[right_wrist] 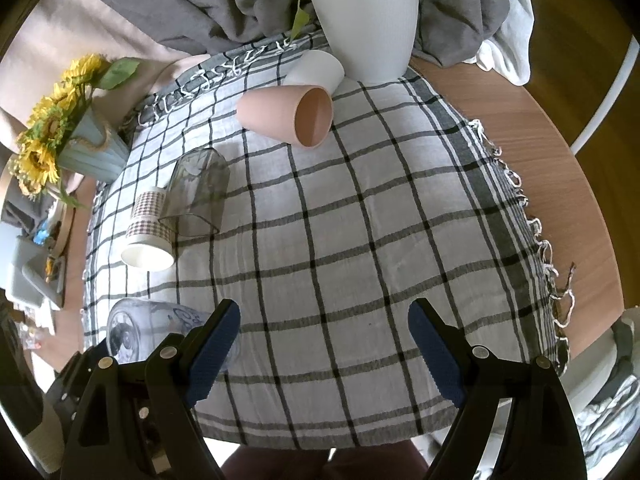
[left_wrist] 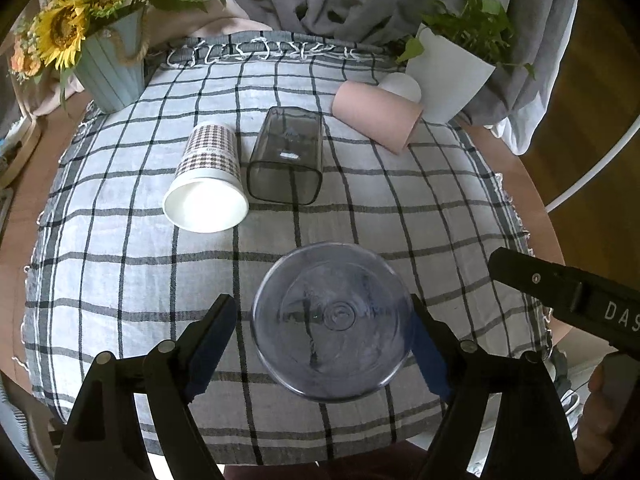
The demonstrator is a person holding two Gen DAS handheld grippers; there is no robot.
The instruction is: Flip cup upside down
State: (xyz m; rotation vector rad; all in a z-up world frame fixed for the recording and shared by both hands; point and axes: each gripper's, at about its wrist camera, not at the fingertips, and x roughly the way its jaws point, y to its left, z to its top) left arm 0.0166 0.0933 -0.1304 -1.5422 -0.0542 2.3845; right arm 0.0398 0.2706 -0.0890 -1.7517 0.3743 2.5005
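Observation:
A clear bluish plastic cup (left_wrist: 333, 322) stands between my left gripper's (left_wrist: 322, 344) fingers, its round base facing the camera. The right pad (left_wrist: 430, 356) is at the cup's side; the left pad (left_wrist: 212, 344) stands apart from it, so the jaws are open. The same cup shows in the right wrist view (right_wrist: 132, 330) at lower left, partly behind my left finger. My right gripper (right_wrist: 324, 344) is open and empty above the checked cloth (right_wrist: 360, 220); it shows as a black bar in the left wrist view (left_wrist: 568, 292).
Lying on their sides on the cloth: a houndstooth paper cup (left_wrist: 206, 184), a smoky clear square cup (left_wrist: 286, 156), a pink cup (left_wrist: 376, 116) and a white cup (right_wrist: 316, 70). A sunflower vase (left_wrist: 110, 68) stands back left, a white plant pot (left_wrist: 448, 72) back right.

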